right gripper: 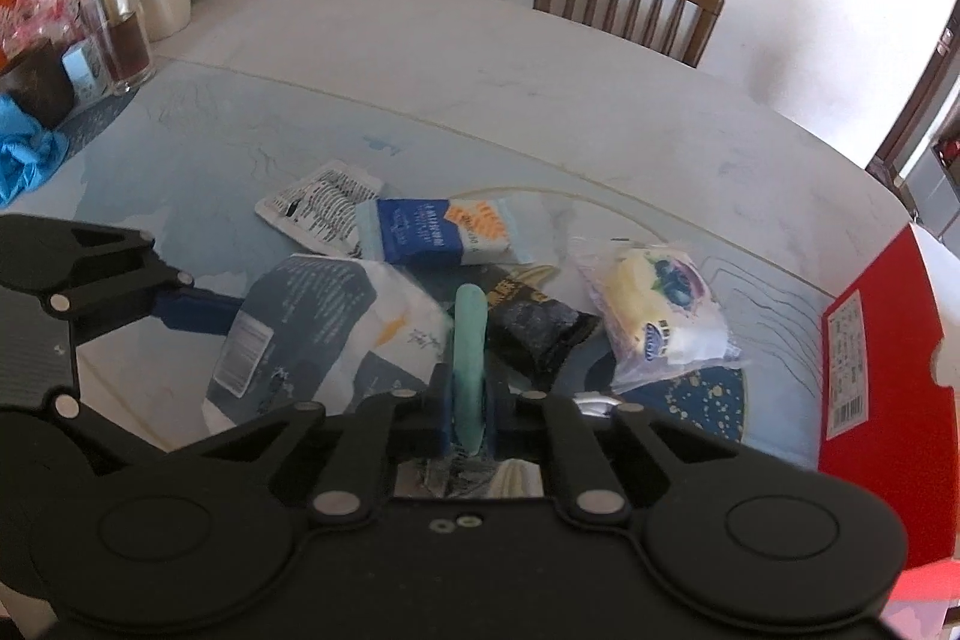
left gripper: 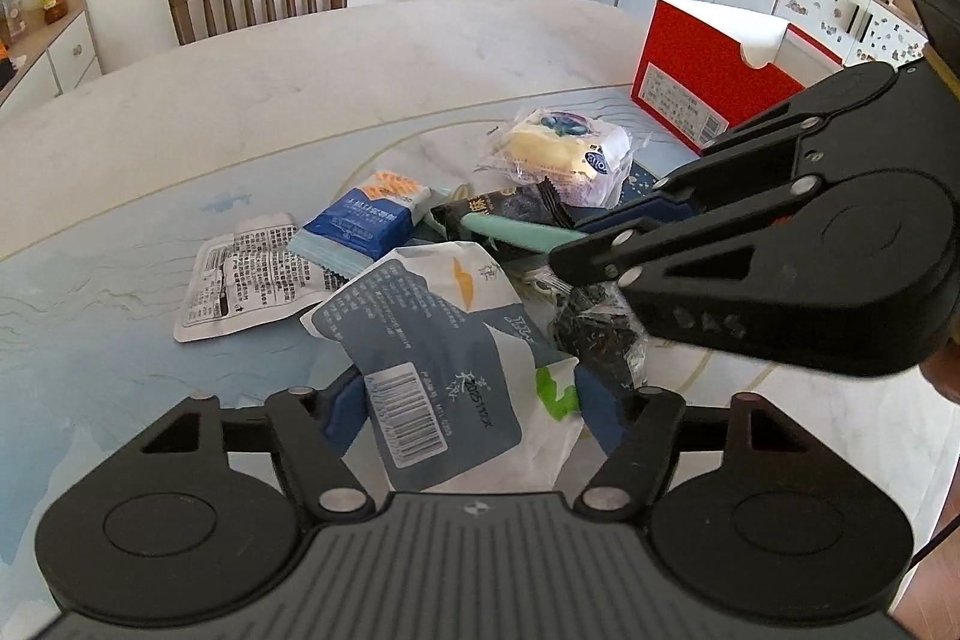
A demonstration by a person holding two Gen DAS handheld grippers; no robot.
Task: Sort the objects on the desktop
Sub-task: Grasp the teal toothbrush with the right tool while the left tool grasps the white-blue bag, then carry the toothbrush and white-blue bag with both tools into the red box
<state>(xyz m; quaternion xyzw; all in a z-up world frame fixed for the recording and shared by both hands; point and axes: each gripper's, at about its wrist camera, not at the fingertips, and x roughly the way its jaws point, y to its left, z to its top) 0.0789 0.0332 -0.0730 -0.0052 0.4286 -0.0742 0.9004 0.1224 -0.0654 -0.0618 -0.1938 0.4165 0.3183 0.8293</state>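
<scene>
The step in hand is the pick-up: both tongs are taking a thing from the pile of snack packets.

The left gripper [left gripper: 462,400] has a large grey-and-white packet [left gripper: 432,340] between its blue pads; they seem to press its sides, though I cannot be fully sure of the contact. The right gripper [right gripper: 471,412] is clamped on a thin mint-green stick [right gripper: 468,340], which points forward from its pads.

Just beyond the green stick lies a black packet [right gripper: 534,328], then a blue-and-orange packet [right gripper: 438,232] and a white printed sachet [right gripper: 321,208]. To the right of the right tongs is a wrapped blueberry cake [right gripper: 654,304], and further right the red box [right gripper: 870,340].

I judge that the next move calls for lifting each thing clear of the pile without dragging its neighbours, probably toward the box.

Only the left view shows the box's open top; only the right view shows the pads closed on the stick.
</scene>
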